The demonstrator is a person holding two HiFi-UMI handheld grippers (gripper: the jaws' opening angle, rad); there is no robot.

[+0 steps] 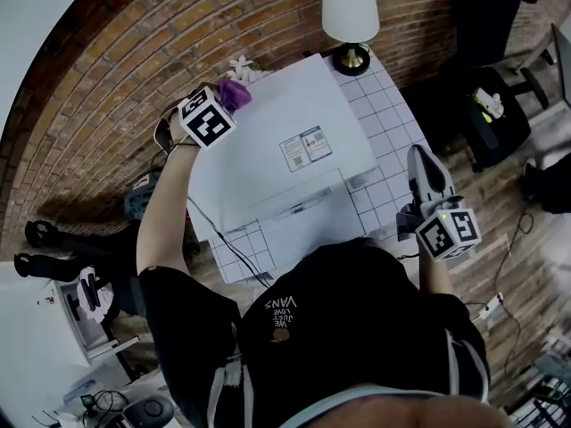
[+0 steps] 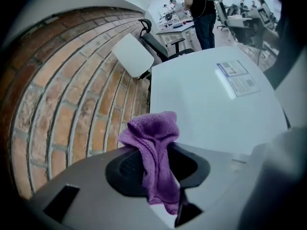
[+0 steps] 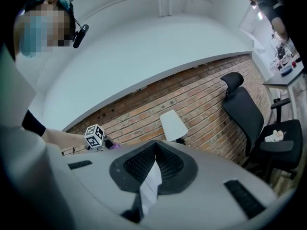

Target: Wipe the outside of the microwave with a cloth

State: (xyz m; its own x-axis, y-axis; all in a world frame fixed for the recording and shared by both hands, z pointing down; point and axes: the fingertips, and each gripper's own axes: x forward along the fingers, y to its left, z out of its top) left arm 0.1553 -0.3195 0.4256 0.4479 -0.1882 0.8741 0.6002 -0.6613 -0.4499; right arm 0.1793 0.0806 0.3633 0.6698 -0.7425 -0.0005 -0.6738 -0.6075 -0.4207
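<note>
The white microwave stands on a tiled table, and its top carries a printed label. My left gripper is at the far left corner of that top, shut on a purple cloth. In the left gripper view the cloth bunches out from between the jaws, over the edge of the microwave top beside the brick wall. I cannot tell whether the cloth touches the top. My right gripper is held to the right of the microwave, apart from it. In the right gripper view its jaws are shut with nothing between them.
A lamp with a white shade stands on the tiled table behind the microwave's right corner. The brick wall runs close along the left and back. A black office chair is on the floor at right. A cable hangs down at the front left.
</note>
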